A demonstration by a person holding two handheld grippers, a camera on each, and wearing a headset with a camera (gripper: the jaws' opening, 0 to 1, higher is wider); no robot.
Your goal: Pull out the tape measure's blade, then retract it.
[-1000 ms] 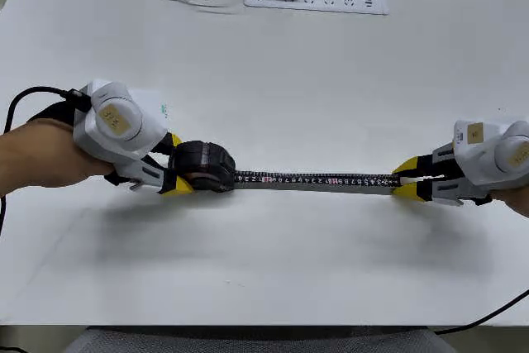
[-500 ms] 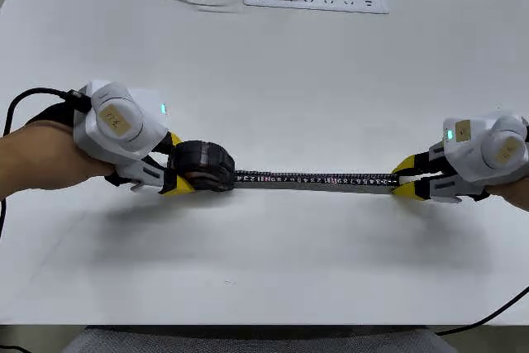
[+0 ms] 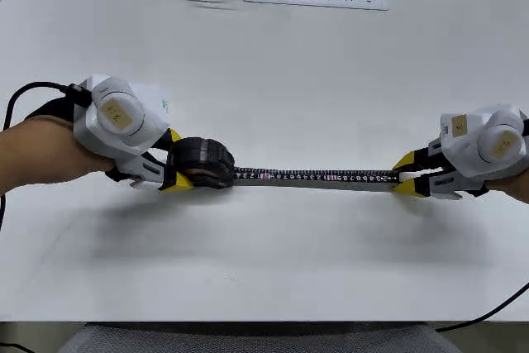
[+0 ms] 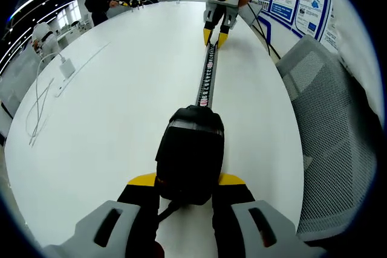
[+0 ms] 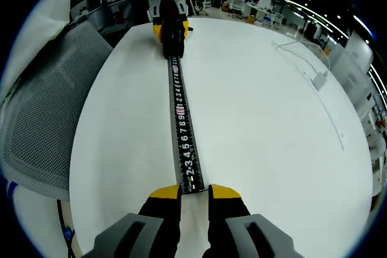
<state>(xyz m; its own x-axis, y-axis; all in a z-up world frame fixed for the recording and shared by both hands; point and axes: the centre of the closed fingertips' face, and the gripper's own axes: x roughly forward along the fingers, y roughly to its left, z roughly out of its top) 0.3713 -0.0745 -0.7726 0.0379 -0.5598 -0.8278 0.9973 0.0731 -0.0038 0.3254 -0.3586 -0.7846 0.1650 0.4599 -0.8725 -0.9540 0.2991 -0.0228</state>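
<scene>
tape measure (image 3: 202, 163) clamped by left hand-held gripper (image 3: 176, 162), blade (image 3: 314, 176) by right hand-held gripper (image 3: 405, 176)

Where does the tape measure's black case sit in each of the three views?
Head view: case, left of centre.
Left gripper view: case, lower centre, between the yellow-tipped jaws.
Right gripper view: case, near the top, left of centre.
Shared landmark: the numbered blade running from it.
</scene>
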